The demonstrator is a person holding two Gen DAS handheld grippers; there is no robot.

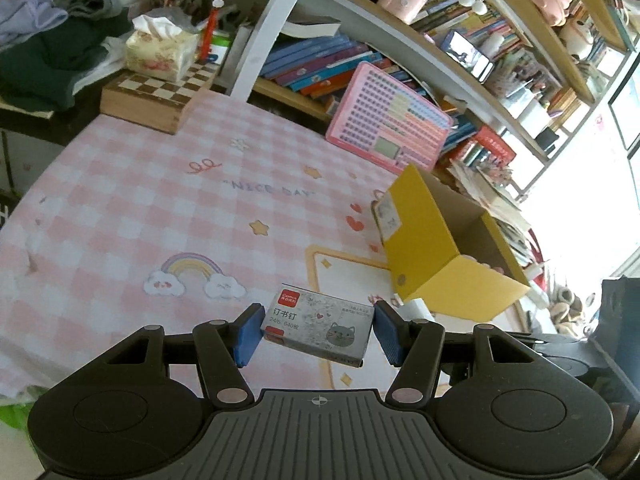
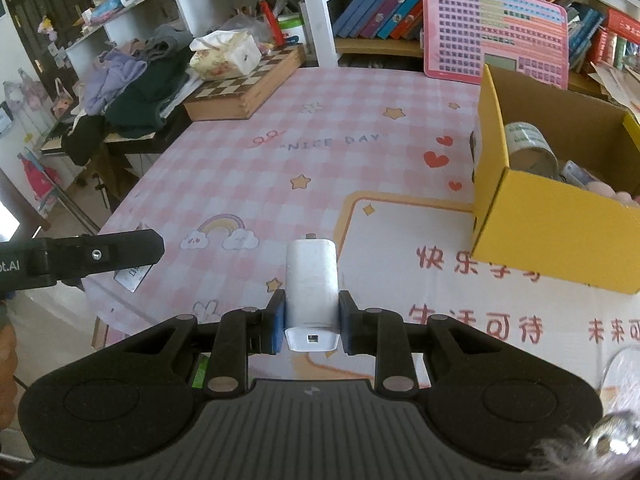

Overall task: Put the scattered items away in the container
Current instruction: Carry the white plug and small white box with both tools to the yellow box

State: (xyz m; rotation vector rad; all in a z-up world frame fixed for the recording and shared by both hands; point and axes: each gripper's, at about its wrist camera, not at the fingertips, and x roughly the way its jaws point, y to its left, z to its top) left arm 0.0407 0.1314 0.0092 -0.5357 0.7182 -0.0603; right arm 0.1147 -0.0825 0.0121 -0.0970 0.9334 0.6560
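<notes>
1. The left hand-held gripper [image 1: 318,330] holds a staple box [image 1: 318,325] across its long side, the blue pads pressing its two ends; the box hangs tilted above the surface [image 1: 160,200], short of the yellow box [image 1: 432,264].
2. The right hand-held gripper [image 2: 312,322] is narrowed onto a white charger [image 2: 311,280], gripped near its rear end, so most of its body sticks out ahead of the pads toward the yellow box [image 2: 552,220].
3. The yellow box already contains a tape roll [image 2: 528,144] and other small things, leaving less free room inside.
4. Risk: the staple box is pinched only at its ends and sits askew; a jolt could twist it free, and it would likely land on the surface beside the yellow box.
5. Risk: the charger's long overhang could catch the near wall of the yellow box if brought in too low, levering it out of the pads or shoving the container.
6. Risk: both hand-held grippers head for the same opening; arriving together, they could knock each other.
</notes>
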